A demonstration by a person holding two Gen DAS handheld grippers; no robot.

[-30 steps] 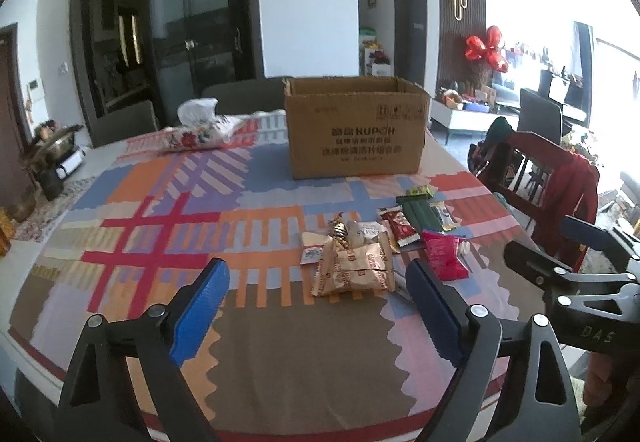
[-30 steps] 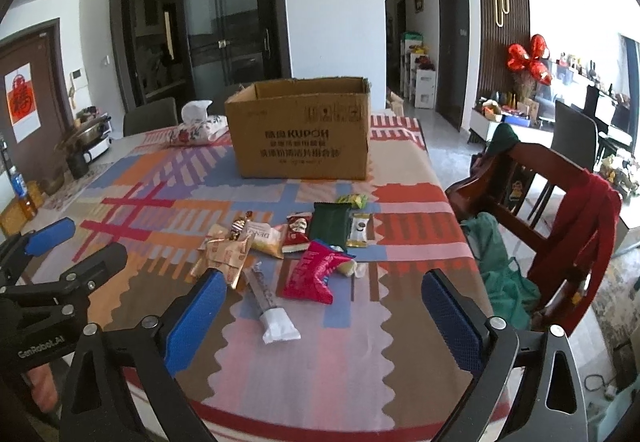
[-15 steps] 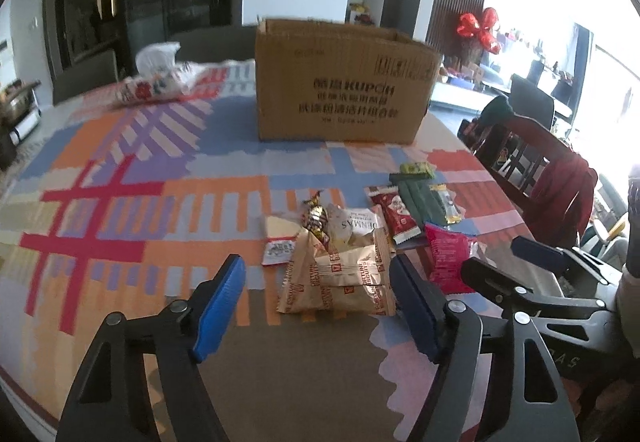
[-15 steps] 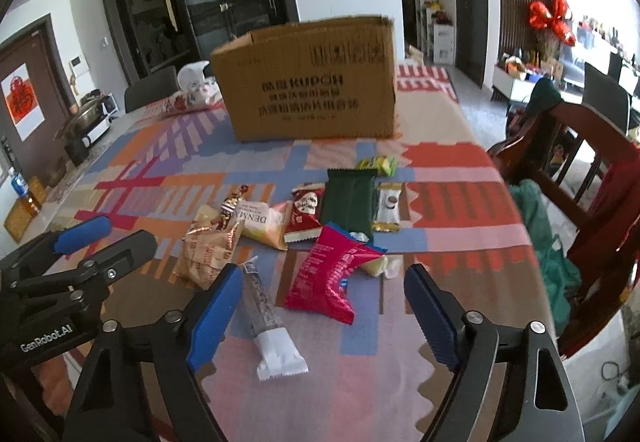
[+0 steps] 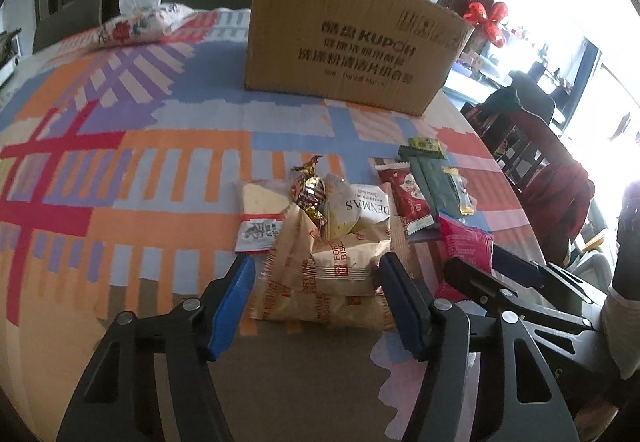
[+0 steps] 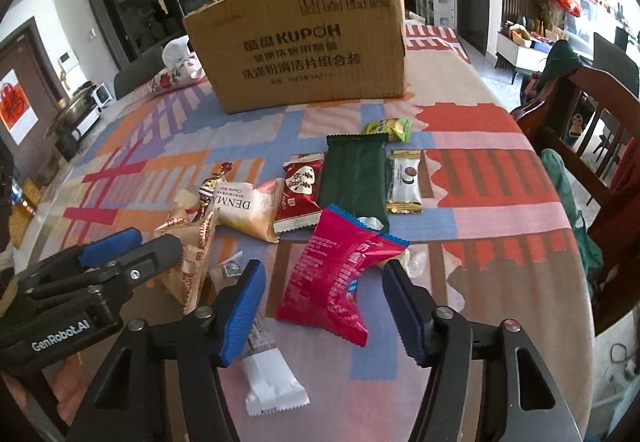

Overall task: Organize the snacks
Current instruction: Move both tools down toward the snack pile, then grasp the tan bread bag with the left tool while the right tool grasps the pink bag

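Note:
A pile of snack packets lies on the patterned tablecloth in front of a brown cardboard box (image 5: 352, 41) (image 6: 304, 49). My left gripper (image 5: 316, 306) is open, its blue fingers on either side of two tan biscuit packets (image 5: 332, 278). My right gripper (image 6: 324, 310) is open around a pink-red packet (image 6: 336, 278). Behind lie a white DENMAS packet (image 6: 248, 209), a dark red packet (image 6: 300, 193), a dark green packet (image 6: 354, 173), a small white packet (image 6: 404, 185), a yellow-green packet (image 6: 388, 127) and a white stick packet (image 6: 268, 374).
A floral tissue pouch (image 5: 144, 21) lies at the back left of the table. A wooden chair (image 6: 588, 129) draped with red and green clothes stands at the table's right edge. The tablecloth (image 5: 120, 161) is bare to the left of the snacks.
Both grippers have moved forward and down toward the snacks. The left one now straddles the tan biscuit packets and the right one straddles the pink-red packet. Both jaws have narrowed.

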